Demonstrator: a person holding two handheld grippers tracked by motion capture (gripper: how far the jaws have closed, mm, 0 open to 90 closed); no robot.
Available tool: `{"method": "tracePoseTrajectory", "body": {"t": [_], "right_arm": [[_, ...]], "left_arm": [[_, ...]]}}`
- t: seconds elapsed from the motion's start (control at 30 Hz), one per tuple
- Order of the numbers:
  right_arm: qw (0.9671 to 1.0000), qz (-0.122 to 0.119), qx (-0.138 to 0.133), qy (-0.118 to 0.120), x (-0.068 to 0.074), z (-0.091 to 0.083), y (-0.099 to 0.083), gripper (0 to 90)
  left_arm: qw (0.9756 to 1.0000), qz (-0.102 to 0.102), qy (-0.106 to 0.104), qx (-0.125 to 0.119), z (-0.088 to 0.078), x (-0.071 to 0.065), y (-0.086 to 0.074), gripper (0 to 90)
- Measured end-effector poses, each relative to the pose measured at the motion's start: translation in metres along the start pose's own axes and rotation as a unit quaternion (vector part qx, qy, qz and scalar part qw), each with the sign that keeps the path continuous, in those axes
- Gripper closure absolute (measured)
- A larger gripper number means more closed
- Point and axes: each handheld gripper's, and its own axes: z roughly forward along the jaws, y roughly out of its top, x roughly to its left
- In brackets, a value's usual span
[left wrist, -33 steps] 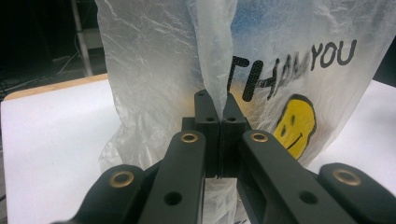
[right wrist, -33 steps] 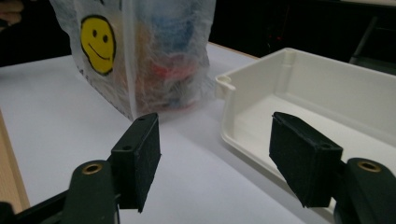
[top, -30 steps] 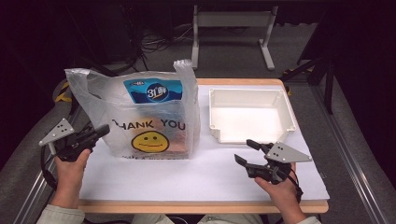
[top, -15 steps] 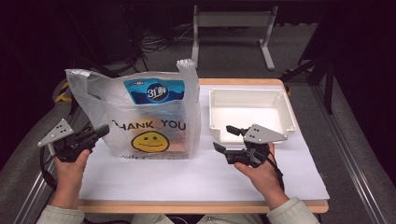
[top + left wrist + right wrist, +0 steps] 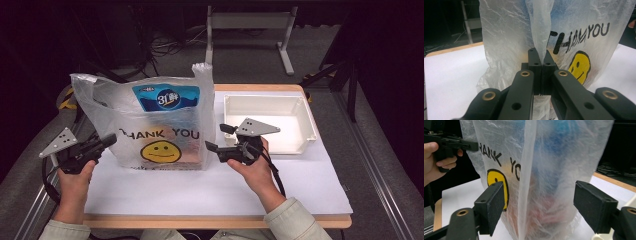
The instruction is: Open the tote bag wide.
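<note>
On the desk, the left gripper pinches the bag's left edge; the right gripper gapes wide at its right edge, near a tray.

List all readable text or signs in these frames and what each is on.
"THANK YOU": black print on the front of the plastic bag, above a yellow smiley face.
"3L": on the blue-and-white package seen through the top of the bag; the character after it and the small line above are too blurred to read.
White tray, left tongs and right tongs: no readable text.
</note>
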Motion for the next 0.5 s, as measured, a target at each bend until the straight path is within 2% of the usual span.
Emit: {"method": "tracePoseTrajectory", "body": {"t": [0.1,0.3,0.4,0.5], "right_arm": [[1.0,-0.001,0.007,0.003,0.001,0.01,0.004,24.8],[0.9997,-0.01,0.021,-0.01,0.006,0.028,0.01,24.8],[0.9997,-0.011,0.022,-0.01,0.007,0.032,0.011,24.8],[0.9994,-0.016,0.022,-0.019,0.009,0.037,0.012,24.8]], "left_arm": [[1.0,0.0,-0.003,-0.001,0.001,0.0,0.0,89.5],[1.0,0.0,-0.006,0.0,0.001,-0.001,0.0,89.5],[1.0,0.0,-0.006,0.0,0.001,-0.001,0.0,89.6],[1.0,0.002,-0.008,0.001,0.001,-0.001,0.0,89.6]]}}
